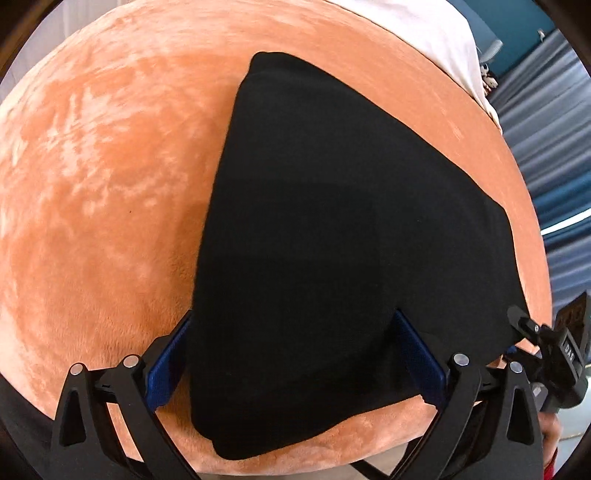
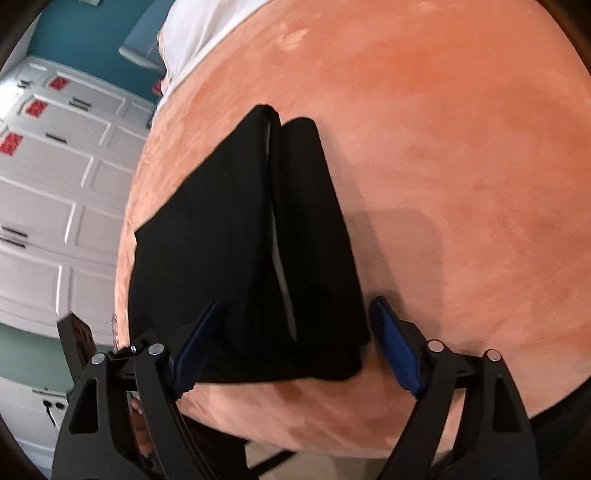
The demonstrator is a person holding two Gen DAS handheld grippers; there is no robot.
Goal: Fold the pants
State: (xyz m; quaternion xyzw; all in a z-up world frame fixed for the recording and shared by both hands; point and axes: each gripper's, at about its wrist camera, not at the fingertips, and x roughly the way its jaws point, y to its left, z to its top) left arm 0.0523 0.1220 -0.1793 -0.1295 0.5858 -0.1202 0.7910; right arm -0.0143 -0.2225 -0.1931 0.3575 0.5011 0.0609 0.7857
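Observation:
Black pants (image 1: 332, 240) lie folded on an orange plush bed cover (image 1: 110, 184). In the left wrist view my left gripper (image 1: 295, 321) is open, its blue-padded fingers (image 1: 417, 350) wide apart over the near end of the pants. In the right wrist view the pants (image 2: 229, 240) show as two folded layers with a pale seam between them. My right gripper (image 2: 299, 310) is open, its fingers (image 2: 395, 343) straddling the near edge of the fold. The right gripper also shows in the left wrist view (image 1: 554, 354) at the pants' right corner.
A white sheet (image 1: 424, 33) lies at the far end of the bed. White panelled wardrobe doors (image 2: 55, 184) stand beyond the bed's side. The bed's near edge (image 2: 295, 443) runs just below the grippers.

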